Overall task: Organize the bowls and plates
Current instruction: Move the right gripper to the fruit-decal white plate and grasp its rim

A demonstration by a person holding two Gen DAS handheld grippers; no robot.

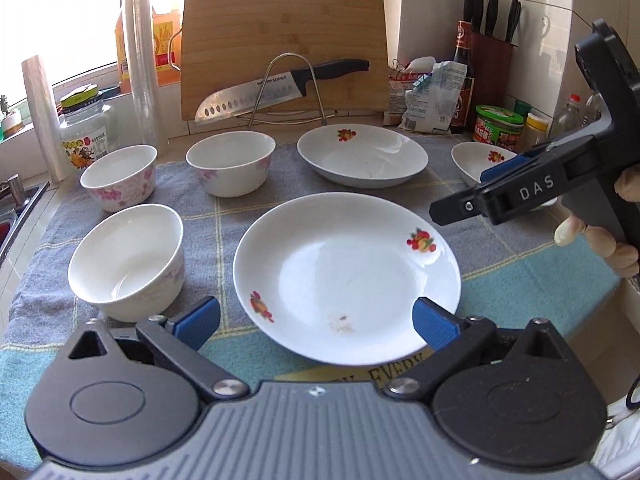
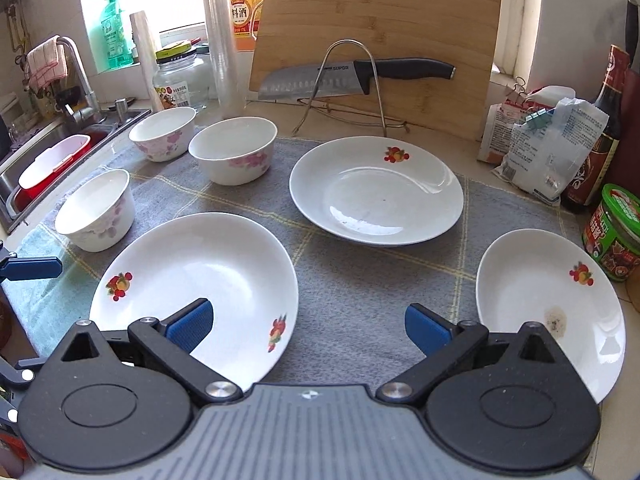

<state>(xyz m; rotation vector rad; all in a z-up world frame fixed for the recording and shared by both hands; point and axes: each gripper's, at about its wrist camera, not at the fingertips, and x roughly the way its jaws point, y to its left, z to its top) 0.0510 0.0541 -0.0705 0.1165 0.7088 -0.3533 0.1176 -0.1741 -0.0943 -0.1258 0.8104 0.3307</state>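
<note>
Sink (image 2: 48, 148) at far left, let into the tabletop (image 2: 616, 412), with a red-and-white tub inside. Next to it a grey and teal checked cloth (image 2: 352, 280) spread over the tabletop, carrying all the crockery. Along its left side three white bowls with pink flowers: near bowl (image 2: 96, 210) (image 1: 126, 260), far-left bowl (image 2: 162, 132) (image 1: 119, 176), and middle bowl (image 2: 234, 148) (image 1: 231, 162) just beside it, all upright and apart. Left tongs (image 1: 316, 320) spread wide, gripping nothing, blue pads (image 1: 200, 318) straddling the near rim of the front plate (image 1: 346, 276) (image 2: 200, 280), a white plate with fruit prints and a small brown smear near its edge. Whether the pads touch that rim: cannot tell. Behind, propped upright, a bamboo cutting board (image 2: 376, 40) with a black-handled knife (image 2: 352, 76) lying across a wire rack (image 2: 352, 88). In front of the rack, a second white plate (image 2: 376, 192) (image 1: 362, 156), flat on the cloth, well apart from the front plate. Right tongs (image 2: 308, 328) likewise wide apart and empty, poised over bare cloth between the front plate and a third plate (image 2: 548, 308) (image 1: 480, 160) with a brownish stain, at the cloth's right edge. From the left camera, right tongs (image 1: 472, 200) seen side-on above that third plate, fingers of a hand (image 1: 600, 240) wrapped round the grip. At far right, packets, a dark sauce bottle (image 2: 600, 132) and a green-lidded jar (image 2: 612, 236).
</note>
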